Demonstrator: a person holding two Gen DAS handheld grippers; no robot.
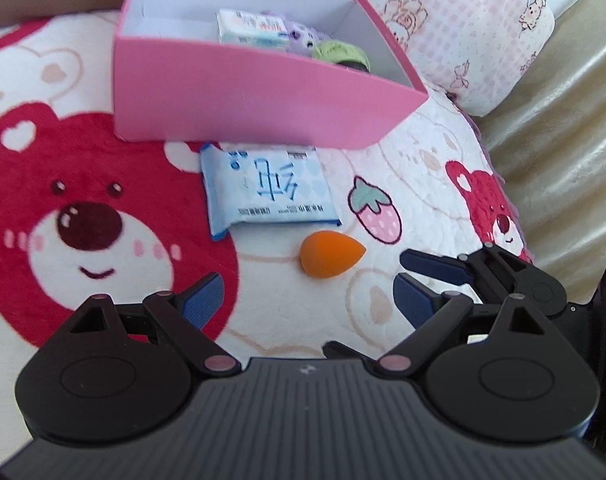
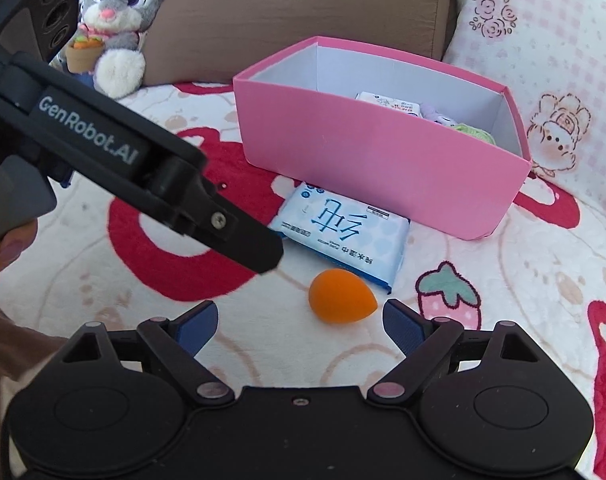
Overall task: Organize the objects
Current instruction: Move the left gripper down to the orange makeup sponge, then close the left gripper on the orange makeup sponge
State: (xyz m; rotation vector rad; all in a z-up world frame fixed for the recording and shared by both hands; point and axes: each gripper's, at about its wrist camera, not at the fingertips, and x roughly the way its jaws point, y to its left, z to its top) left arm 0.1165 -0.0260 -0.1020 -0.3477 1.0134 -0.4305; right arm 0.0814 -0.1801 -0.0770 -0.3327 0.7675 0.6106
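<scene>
Both hand-held grippers hung over a fleecy blanket [image 1: 115, 56] printed with red bears and strawberries; the left hand-held gripper [image 1: 309, 300] had its blue-padded fingers [image 1: 205, 300] spread wide with nothing between them, and the right hand-held gripper [image 2: 299, 324] likewise stood apart and empty, its pads [image 2: 403, 326] flanking bare blanket just short of an orange teardrop sponge [image 2: 341, 296]. That sponge lay on the blanket, close to but clear of a pale blue pack of wipes [image 2: 343, 236]; the pack lay flat, its far edge right against the foot of a pink box [image 2: 367, 168]. Inside the open box sat a small white packet [image 1: 253, 26], a lilac toy [image 1: 301, 38] and something green [image 1: 337, 52], crowded toward one end. Beyond the box leaned a brown cushion [image 2: 303, 20] and a pink checked pillow [image 2: 551, 60]; a grey plush rabbit [image 2: 117, 20] sat beside the cushion. In the right wrist view the left hand-held gripper crossed the upper left, and a person's finger [image 2: 9, 248] showed at the left edge.
</scene>
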